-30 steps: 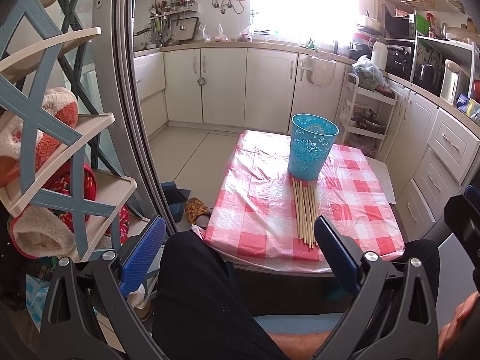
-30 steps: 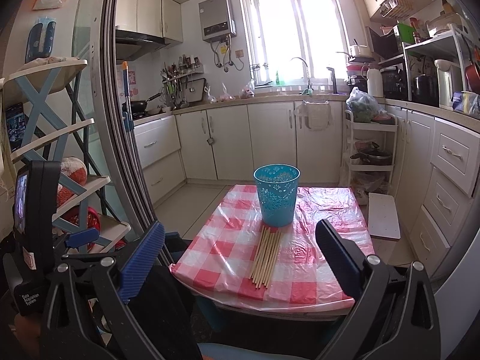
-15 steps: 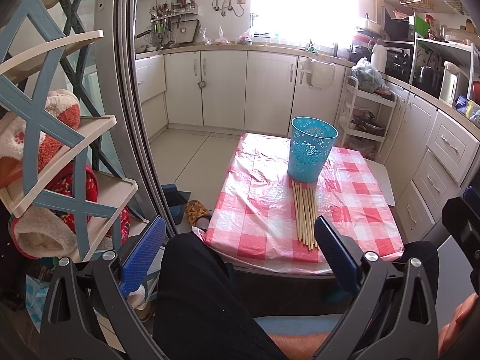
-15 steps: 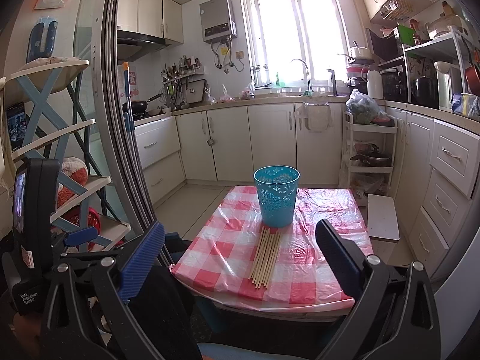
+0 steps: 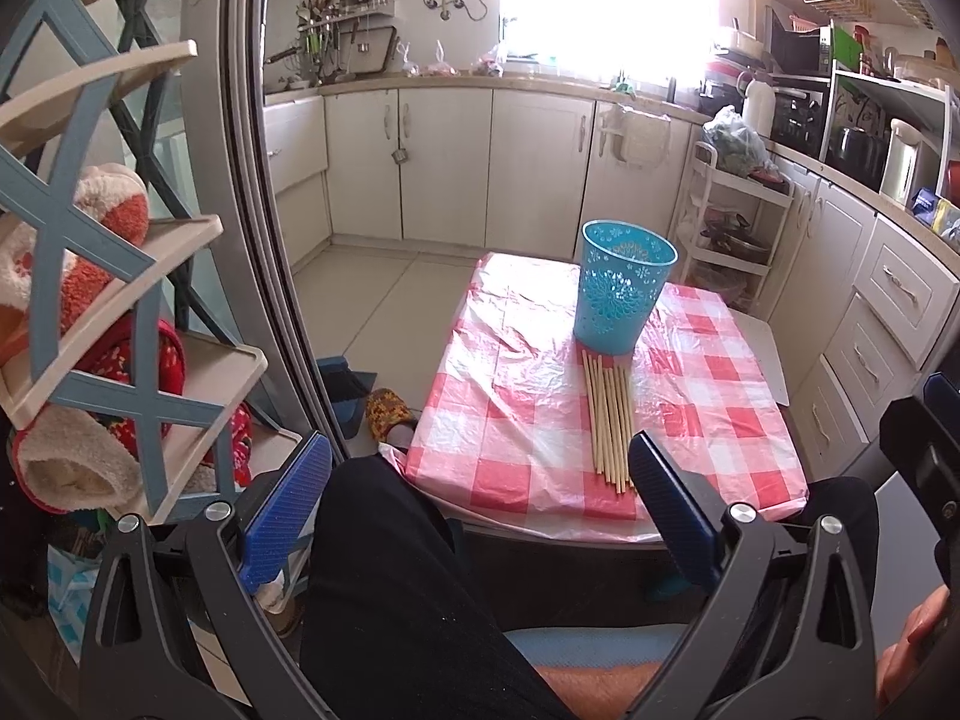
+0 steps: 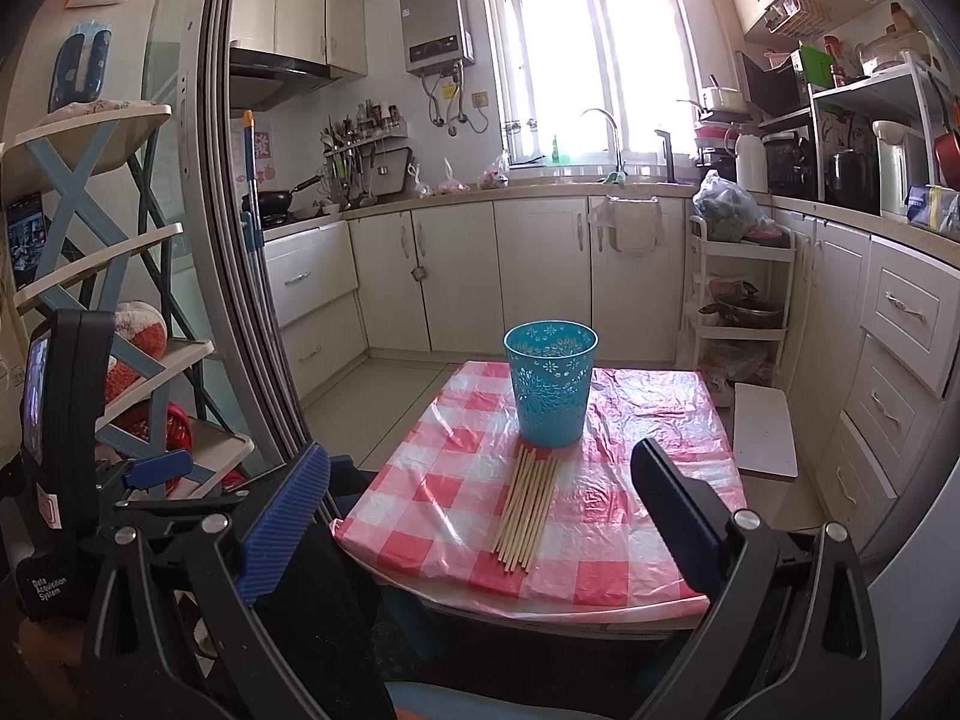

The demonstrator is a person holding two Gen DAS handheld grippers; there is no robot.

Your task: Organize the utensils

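Left wrist view. The left tool (image 5: 480, 480) was held low over a black-trousered leg (image 5: 408, 588), its blue-padded fingers (image 5: 285, 510) spread wide with nothing between them. Ahead stood a small bench (image 5: 522, 468) under a red-and-white checked plastic cover, crinkled and glossy. On it a turquoise perforated holder (image 5: 624, 294) stood upright near the far end; a row of pale wooden chopsticks (image 5: 607, 420) lay flat side by side, their far ends touching or just short of the holder's base (cannot tell which), their near ends close to the bench's front edge. Left of the bench: tiled floor, a patterned slipper (image 5: 390, 414), a sliding door frame (image 5: 264, 210), and a cream-and-blue shoe rack (image 5: 120, 312) holding fluffy slippers. Cream cabinets ran round the room under a bright window. A hand showed at the lower right corner.

Right wrist view. The right tool (image 6: 477, 510) was likewise wide open and empty, well short of the bench (image 6: 630, 570). The holder (image 6: 551, 384) and chopsticks (image 6: 527, 510) sat mid-bench, the sticks fanning slightly toward the camera. Behind: a sink tap (image 6: 603, 132) below the window, a wall-mounted water heater (image 6: 435, 27), a hanging utensil rail (image 6: 360, 144), a white trolley (image 6: 741, 300) at right, and appliances along the right counter.
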